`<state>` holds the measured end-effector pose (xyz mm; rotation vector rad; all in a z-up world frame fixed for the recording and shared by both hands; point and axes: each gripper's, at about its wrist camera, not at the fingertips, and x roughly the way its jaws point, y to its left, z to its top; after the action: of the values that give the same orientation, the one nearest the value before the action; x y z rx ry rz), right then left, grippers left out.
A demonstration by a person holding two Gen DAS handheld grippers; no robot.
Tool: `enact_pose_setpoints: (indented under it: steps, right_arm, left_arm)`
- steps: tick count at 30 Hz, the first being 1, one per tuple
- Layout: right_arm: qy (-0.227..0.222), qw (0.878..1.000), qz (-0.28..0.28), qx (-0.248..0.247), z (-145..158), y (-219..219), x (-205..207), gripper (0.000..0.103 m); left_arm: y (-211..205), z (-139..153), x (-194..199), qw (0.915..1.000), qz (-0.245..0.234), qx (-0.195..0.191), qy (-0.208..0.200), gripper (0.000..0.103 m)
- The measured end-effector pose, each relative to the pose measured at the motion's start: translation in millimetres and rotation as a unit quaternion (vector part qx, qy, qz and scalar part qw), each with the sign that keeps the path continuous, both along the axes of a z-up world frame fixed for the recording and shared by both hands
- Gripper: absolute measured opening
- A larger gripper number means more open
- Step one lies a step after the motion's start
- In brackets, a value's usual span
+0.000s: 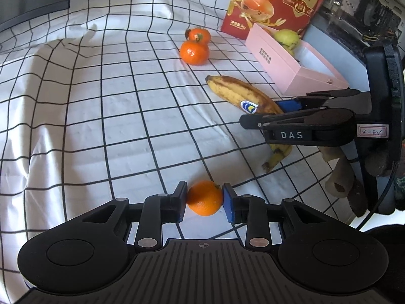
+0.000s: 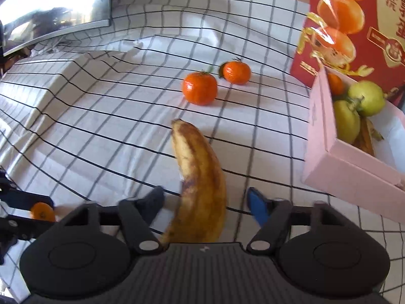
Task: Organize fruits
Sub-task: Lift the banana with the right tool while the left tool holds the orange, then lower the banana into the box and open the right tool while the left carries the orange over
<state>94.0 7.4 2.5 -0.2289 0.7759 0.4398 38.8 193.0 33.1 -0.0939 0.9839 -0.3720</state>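
A small round orange mandarin (image 1: 205, 197) is pinched by the left gripper (image 1: 204, 201); beside it, the speckled yellow banana (image 2: 200, 187) is straddled by the right gripper (image 2: 206, 204), its pads apart from the peel.

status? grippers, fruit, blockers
Left gripper shut on tangerine. Right gripper open, straddling banana. Two tangerines loose on cloth. Pink box path unobstructed.

A home or office desk setup, it seems. A checked cloth (image 1: 101, 101) covers the table, with a monitor (image 2: 55, 2) behind and an open computer case (image 1: 364, 7) beside a red fruit carton (image 1: 278, 2).
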Motion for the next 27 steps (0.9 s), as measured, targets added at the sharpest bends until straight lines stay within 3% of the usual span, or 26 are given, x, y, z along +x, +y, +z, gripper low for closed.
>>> enact_pose_setpoints:
  steps: [3,7,10,14,17,22,25,27]
  right_arm:
    - [-0.009,1.000,-0.007,-0.013,1,1,-1,0.038]
    - [0.021,0.999,-0.027,0.018,4,-11,5,0.037]
    - [0.019,0.998,-0.041,0.032,10,-24,0,0.037]
    - [-0.005,0.996,-0.053,0.077,47,-57,-5,0.037]
    - [-0.075,0.990,-0.070,0.097,95,-95,-4,0.037]
    - [-0.159,0.977,-0.137,0.028,134,-160,12,0.037]
    - [-0.143,0.970,-0.194,-0.007,128,-198,42,0.037]
    - [-0.119,0.967,-0.225,-0.011,114,-216,66,0.037]
  left_arm:
    - [-1,0,-2,0.9999,-0.007,0.004,-0.006,0.035]
    - [3,-1,0,1.0000,-0.004,-0.006,-0.005,0.034]
    - [-4,2,10,1.0000,0.000,0.000,-0.005,0.034]
    - [-24,37,38,0.9974,-0.015,-0.064,-0.031,0.034]
    - [-58,82,66,0.9905,-0.041,-0.091,-0.094,0.034]
    - [-115,116,97,0.9823,-0.055,-0.124,-0.129,0.034]
    - [-139,111,97,0.9835,-0.065,-0.117,-0.122,0.034]
    - [-146,99,97,0.9880,-0.054,-0.111,-0.093,0.034]
